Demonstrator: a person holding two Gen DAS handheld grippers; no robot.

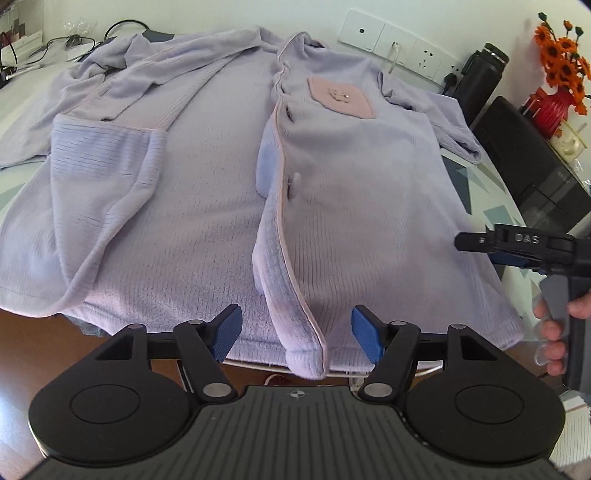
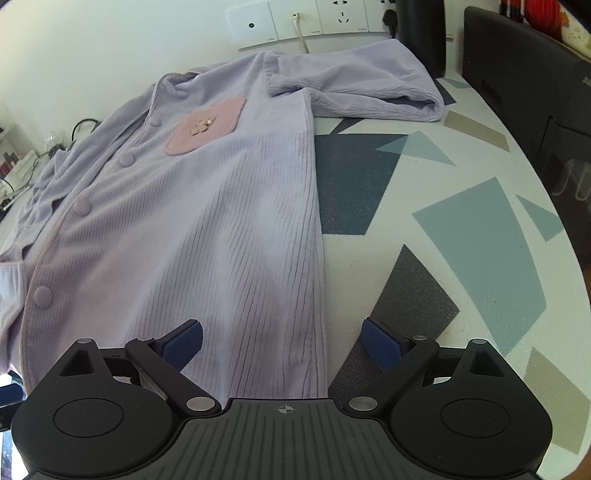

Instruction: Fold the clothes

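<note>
A lavender ribbed button-up top (image 1: 207, 206) lies spread open on the table. Its right front panel carries a pink pocket (image 1: 340, 98), and the left sleeve (image 1: 103, 177) is folded inward. My left gripper (image 1: 297, 334) is open at the near hem; the panel's piped front edge lies between the pads without touching them. My right gripper (image 2: 282, 341) is open wide over the top (image 2: 207, 229) at its right side edge near the hem, nothing gripped. The left wrist view shows this right gripper (image 1: 480, 242) from the side, held by a hand (image 1: 554, 332). The right sleeve (image 2: 369, 92) lies bunched at the back.
The tablecloth (image 2: 461, 229) has grey and teal shapes and is bare to the right of the top. Black boxes (image 1: 524, 155), a black bottle (image 1: 476, 74) and a red vase of orange flowers (image 1: 554, 103) stand at the right. Wall sockets (image 2: 306, 18) are behind; cables (image 1: 55, 48) lie far left.
</note>
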